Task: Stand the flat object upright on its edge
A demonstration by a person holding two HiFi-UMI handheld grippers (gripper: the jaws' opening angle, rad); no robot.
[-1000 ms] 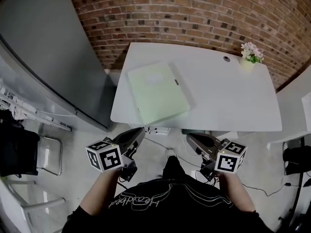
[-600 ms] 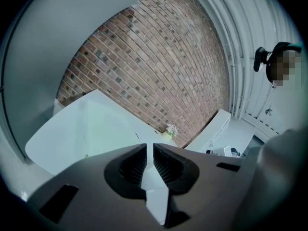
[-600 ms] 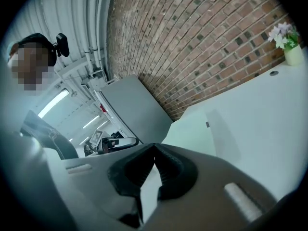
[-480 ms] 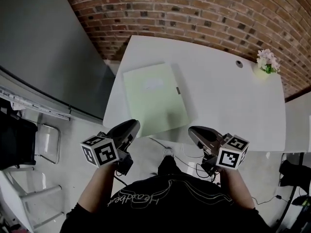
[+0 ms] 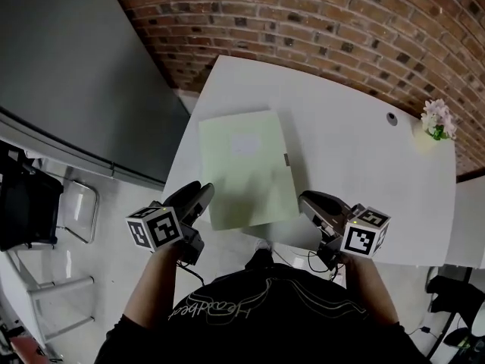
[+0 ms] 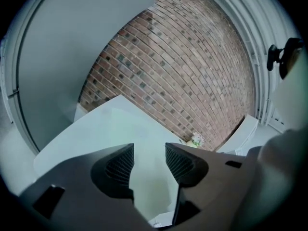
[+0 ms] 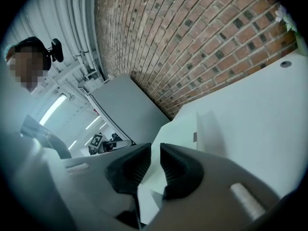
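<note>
A pale green flat folder [image 5: 246, 169] lies flat on the white table [image 5: 356, 165], near its front left corner. My left gripper [image 5: 200, 195] hovers at the table's front edge, just left of the folder's near corner. Its jaws are opening and nothing is between them [image 6: 149, 150]. My right gripper [image 5: 307, 202] hangs at the front edge just right of the folder. Its jaws are also opening, with a narrow empty gap [image 7: 155, 150]. In the right gripper view the folder [image 7: 180, 129] shows ahead with a small dark tab on its edge.
A small pot of white flowers [image 5: 436, 121] stands at the table's far right corner. A brick wall [image 5: 318, 21] runs behind the table. A large grey panel [image 5: 68, 67] stands to the left, with a metal chair [image 5: 76, 211] below it.
Both grippers have moved forward from below the table to its front edge, beside the folder. Their jaws have parted from shut.
</note>
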